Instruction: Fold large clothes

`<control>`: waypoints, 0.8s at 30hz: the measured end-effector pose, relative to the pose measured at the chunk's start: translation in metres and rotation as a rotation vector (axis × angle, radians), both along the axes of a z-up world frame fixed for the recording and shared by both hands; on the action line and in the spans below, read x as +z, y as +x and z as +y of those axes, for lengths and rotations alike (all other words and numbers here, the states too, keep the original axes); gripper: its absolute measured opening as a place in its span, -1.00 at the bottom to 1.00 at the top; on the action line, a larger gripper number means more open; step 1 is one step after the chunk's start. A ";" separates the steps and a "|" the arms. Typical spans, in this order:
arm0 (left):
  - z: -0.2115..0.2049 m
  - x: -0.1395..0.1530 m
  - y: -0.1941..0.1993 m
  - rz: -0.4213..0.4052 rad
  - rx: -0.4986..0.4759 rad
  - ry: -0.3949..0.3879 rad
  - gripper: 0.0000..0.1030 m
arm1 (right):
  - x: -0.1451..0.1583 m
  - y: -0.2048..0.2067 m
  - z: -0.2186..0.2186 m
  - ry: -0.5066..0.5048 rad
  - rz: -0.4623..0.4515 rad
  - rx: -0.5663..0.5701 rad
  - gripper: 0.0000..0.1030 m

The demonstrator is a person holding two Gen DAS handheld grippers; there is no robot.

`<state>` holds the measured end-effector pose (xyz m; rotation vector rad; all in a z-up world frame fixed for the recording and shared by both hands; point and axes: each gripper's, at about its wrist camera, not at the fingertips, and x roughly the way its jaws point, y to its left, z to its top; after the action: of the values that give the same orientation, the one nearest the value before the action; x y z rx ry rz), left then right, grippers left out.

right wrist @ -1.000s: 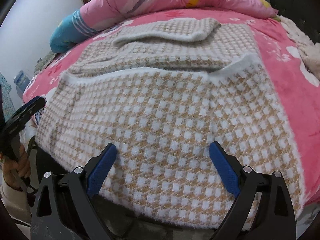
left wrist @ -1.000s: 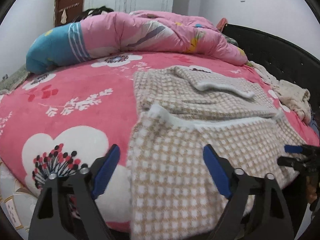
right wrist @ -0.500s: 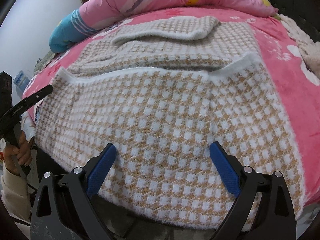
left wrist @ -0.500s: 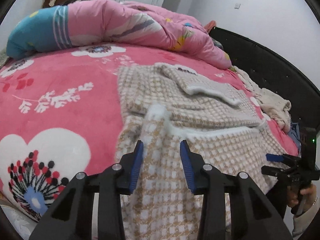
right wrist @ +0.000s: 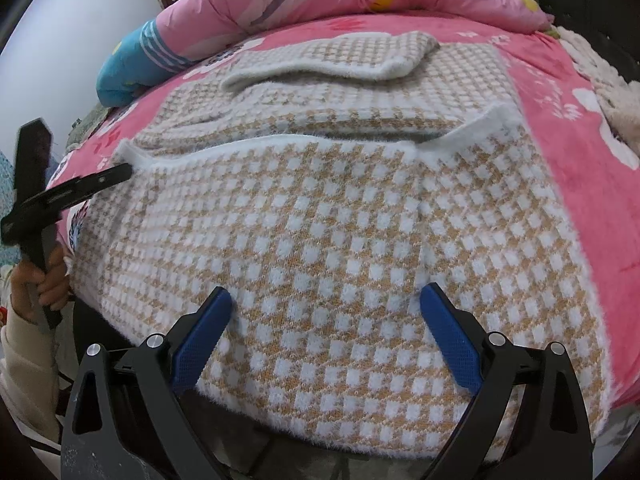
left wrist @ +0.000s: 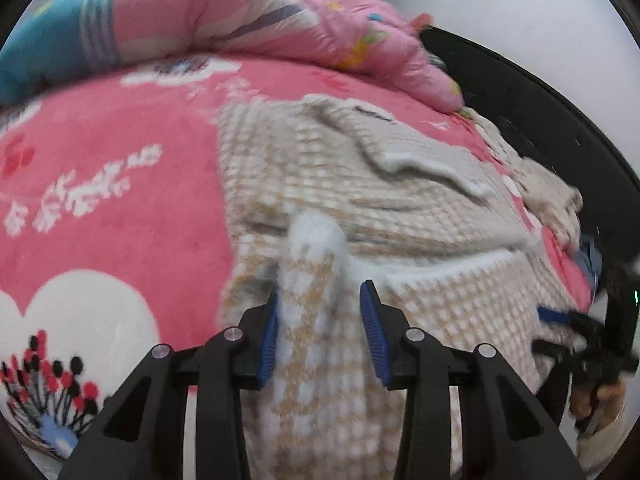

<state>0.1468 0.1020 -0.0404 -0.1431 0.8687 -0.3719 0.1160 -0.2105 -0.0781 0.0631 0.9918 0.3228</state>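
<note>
The left hand-held gripper (left wrist: 319, 330) is sitting partly closed, its blue pads pinching a bunched-up corner of the fuzzy tan-and-white checked knit garment (left wrist: 400, 200), whose white-trimmed edge is standing up between the pads. The right hand-held gripper (right wrist: 326, 334) is hanging with its jaws spread wide, hovering just over the near hem of the garment and gripping nothing. The garment is lying spread across the pink floral fleece bed cover (left wrist: 120, 208), its lower part draping over the near edge of the bed and a sleeve lying folded across its upper part. Beyond it, a rolled pink and blue quilt (right wrist: 280, 4) is lying along the far side of the bed.
</note>
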 end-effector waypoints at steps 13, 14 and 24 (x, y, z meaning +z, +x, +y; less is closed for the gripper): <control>-0.042 -0.013 -0.012 -0.019 0.099 0.361 -0.24 | 0.022 -0.026 -0.032 0.084 -0.061 -0.041 0.75; -0.044 -0.012 -0.013 -0.023 0.107 0.371 -0.24 | 0.031 -0.031 -0.046 0.092 -0.092 -0.061 0.75; -0.047 -0.013 -0.014 -0.018 0.139 0.387 -0.24 | 0.040 0.020 -0.110 0.172 -0.090 -0.166 0.34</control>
<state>0.1330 0.0551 -0.0537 0.1576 0.8924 -0.0710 0.1360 -0.3200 -0.0382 0.2836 0.8619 0.2554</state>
